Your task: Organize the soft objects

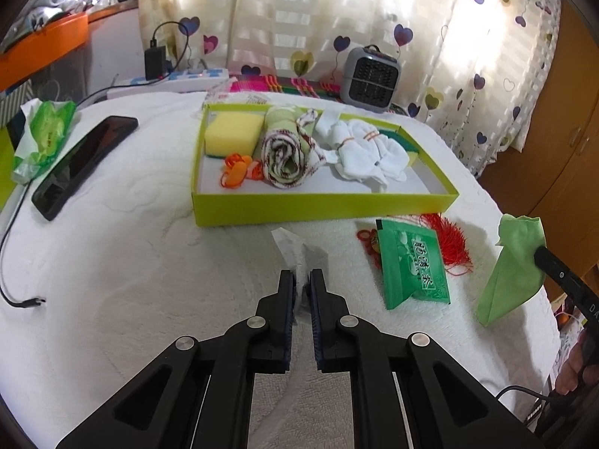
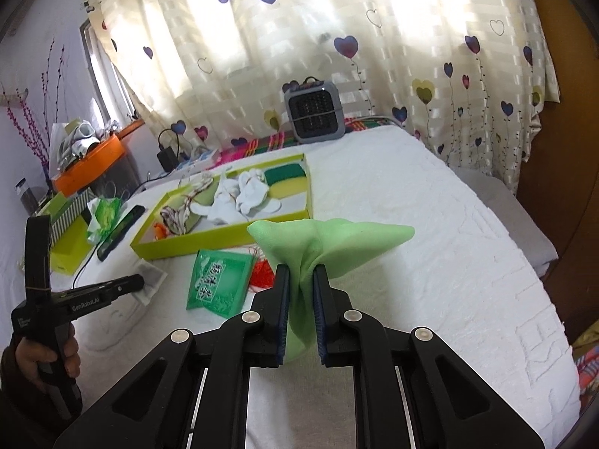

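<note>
On the white bed, both tongs have soft items pinched, box not yet reached.

L wrist view: left tongs clenched on a thin white tissue-like sheet, its top sticking up past the tips, just in front of the lime box; box already holds a yellow sponge, rolled towel & white socks; green packet and red tassel lie loose beside it. R wrist view: right tongs grasping the green cloth, lifted clear of the bed, w/ the box beyond to the left. Step in hand, I judge: carrying pickups to the box. Next calls for moving the cloth over a free patch near the front wall, then letting go; same for the sheet.
</note>
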Motion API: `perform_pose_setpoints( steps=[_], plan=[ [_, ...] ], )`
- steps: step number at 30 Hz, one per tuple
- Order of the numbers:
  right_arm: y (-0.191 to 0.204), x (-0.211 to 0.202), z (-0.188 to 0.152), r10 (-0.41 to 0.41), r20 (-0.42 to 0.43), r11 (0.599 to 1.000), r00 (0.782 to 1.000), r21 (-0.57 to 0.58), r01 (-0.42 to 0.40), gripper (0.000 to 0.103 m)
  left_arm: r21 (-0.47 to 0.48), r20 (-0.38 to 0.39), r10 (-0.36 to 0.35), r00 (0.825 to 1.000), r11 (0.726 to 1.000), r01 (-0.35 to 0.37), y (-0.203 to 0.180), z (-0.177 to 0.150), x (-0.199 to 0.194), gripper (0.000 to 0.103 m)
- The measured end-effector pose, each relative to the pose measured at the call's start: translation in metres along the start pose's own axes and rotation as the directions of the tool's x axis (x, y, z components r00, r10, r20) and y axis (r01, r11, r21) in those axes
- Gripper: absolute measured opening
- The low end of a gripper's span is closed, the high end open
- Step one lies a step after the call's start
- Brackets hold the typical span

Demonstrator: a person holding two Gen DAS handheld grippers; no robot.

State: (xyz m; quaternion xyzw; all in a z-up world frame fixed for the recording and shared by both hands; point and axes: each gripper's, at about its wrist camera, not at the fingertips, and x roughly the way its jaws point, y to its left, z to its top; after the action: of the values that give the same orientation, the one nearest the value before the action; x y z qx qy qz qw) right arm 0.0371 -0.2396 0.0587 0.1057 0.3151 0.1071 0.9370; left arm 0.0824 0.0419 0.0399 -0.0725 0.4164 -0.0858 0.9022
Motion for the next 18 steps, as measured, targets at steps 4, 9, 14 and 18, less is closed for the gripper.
perform_pose_setpoints(
  steps=[4,9,14,18],
  plan=[
    [0.005,-0.003,0.004,0.003,0.024,1.000,1.000,-0.010,-0.003,0.009,-0.014,0.016,-0.001,1.000,1.000,0.002,0.005,0.005,-0.007,0.008],
    [0.011,-0.004,0.011,0.020,0.045,1.000,0.999,-0.023,-0.019,0.008,-0.017,0.033,0.014,0.999,1.000,-0.013,0.010,0.011,-0.012,0.008],
    [0.017,-0.004,0.017,0.039,0.057,0.999,0.998,-0.036,-0.037,0.008,-0.009,0.050,0.030,0.998,1.000,-0.029,0.010,0.016,-0.017,0.008],
    [0.022,-0.002,0.021,0.053,0.061,0.998,0.997,-0.047,-0.051,0.008,-0.007,0.064,0.038,0.997,0.999,-0.037,0.010,0.019,-0.021,0.008]
  ],
)
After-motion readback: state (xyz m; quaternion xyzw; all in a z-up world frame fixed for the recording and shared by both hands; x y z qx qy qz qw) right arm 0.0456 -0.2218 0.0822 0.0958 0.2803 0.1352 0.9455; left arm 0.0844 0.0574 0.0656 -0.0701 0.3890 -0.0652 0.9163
